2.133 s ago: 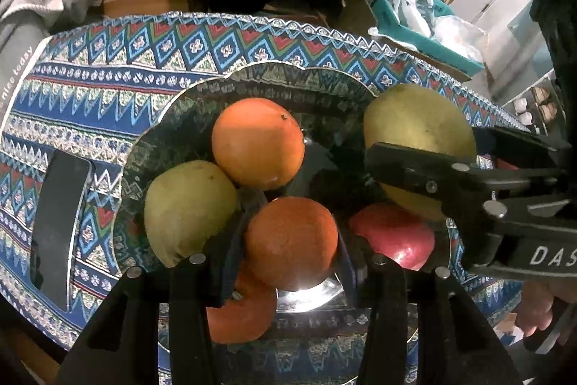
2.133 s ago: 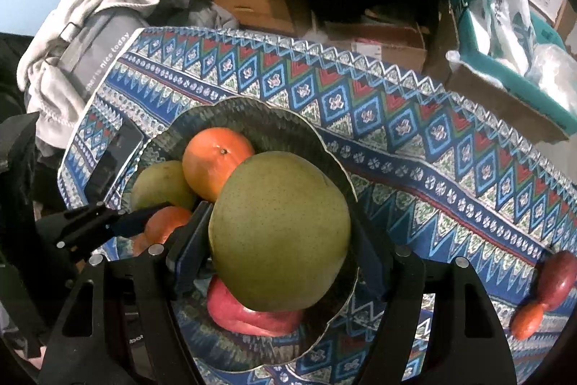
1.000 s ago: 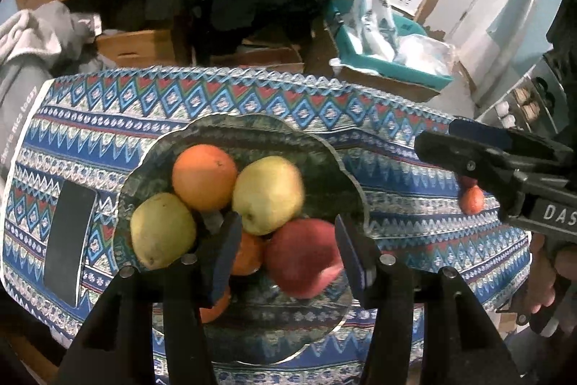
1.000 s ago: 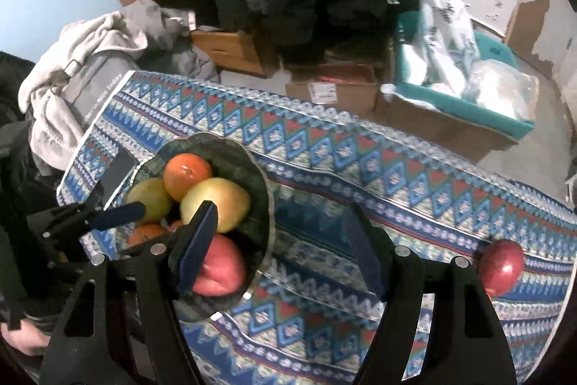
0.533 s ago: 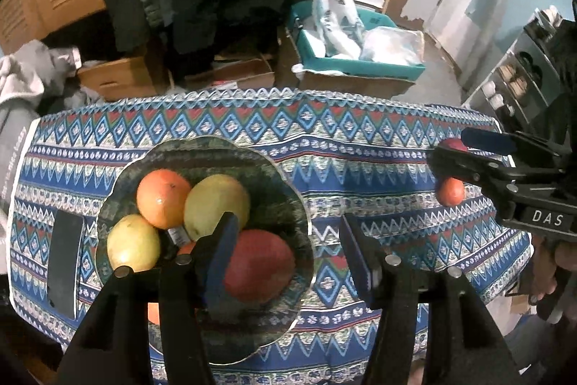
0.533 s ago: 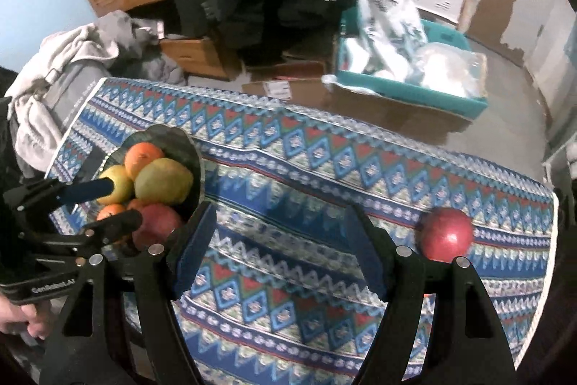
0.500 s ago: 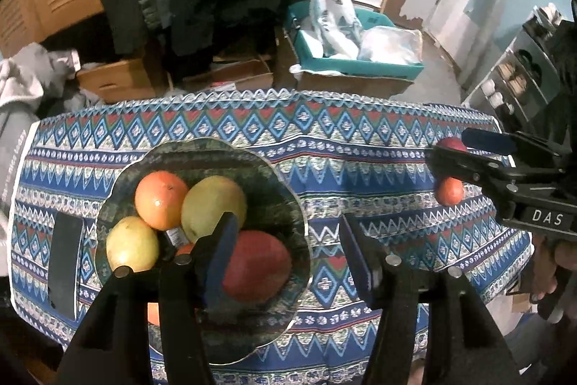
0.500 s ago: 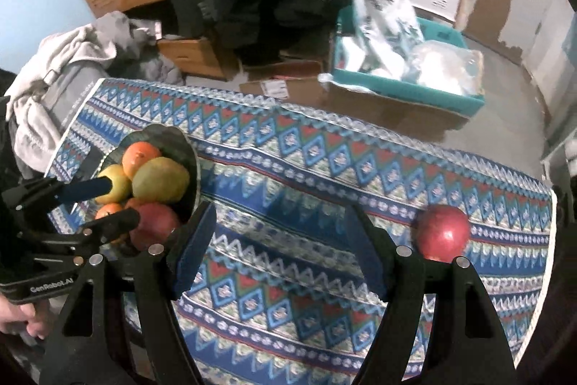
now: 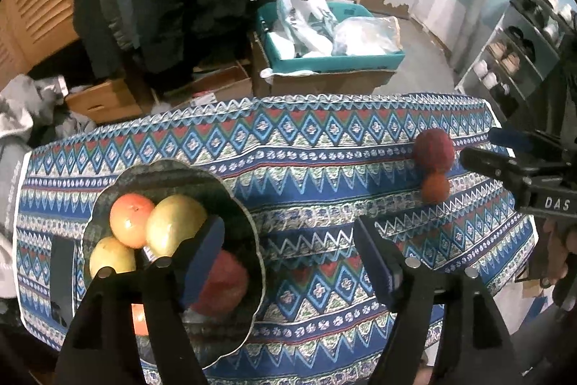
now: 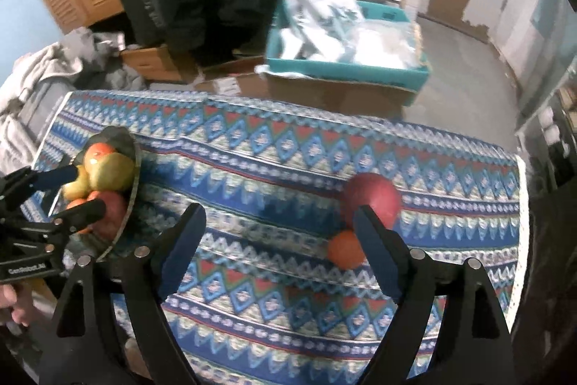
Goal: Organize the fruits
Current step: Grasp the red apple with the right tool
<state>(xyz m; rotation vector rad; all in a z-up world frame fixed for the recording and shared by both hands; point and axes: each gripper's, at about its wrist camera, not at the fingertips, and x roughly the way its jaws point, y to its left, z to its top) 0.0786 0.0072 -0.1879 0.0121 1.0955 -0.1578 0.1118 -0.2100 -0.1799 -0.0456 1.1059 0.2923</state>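
Desk (image 10: 288,168): patterned cloth | bowl (image 9: 252,240): at its left end, holding five fruits | red apple (image 10: 371,195), small orange (image 10: 344,253): touching, at its right end | left tool (image 9: 288,258); right tool (image 10: 277,240): both released, empty

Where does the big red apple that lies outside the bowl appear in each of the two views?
Left wrist view: the red apple lies at the right on the tablecloth, just left of the right claw.
Right wrist view: the red apple sits right of centre, partly behind the claw's right finger.
Shared landmark: the small orange fruit beside it.
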